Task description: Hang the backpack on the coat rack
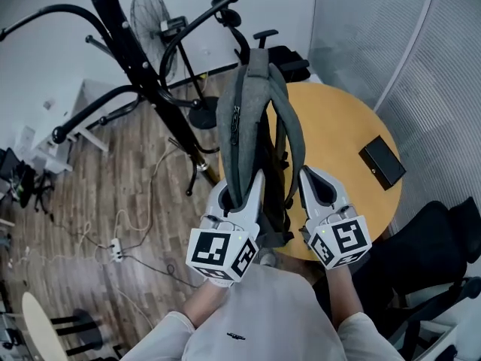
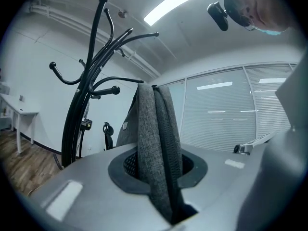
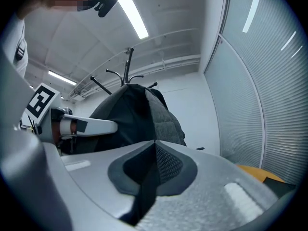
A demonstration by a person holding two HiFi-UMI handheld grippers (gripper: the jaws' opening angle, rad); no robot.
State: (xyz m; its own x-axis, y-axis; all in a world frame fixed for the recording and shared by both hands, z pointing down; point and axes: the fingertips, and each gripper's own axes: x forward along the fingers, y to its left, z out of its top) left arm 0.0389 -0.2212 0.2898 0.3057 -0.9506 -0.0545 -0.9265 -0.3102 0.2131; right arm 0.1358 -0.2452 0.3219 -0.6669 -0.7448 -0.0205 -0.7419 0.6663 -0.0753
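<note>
Above table (image 1: 342, 119), backpack (image 1: 248, 119) straps clamped in left gripper (image 1: 239, 188), right gripper (image 1: 314, 179)

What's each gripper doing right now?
Left gripper: closed on a padded strap of the grey fabric backpack.
Right gripper: closed on a thin black strap of the same backpack.

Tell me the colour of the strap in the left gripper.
Heathered grey, black mesh lining. The strap, clamped by the left gripper, shows best in the left gripper view.
</note>
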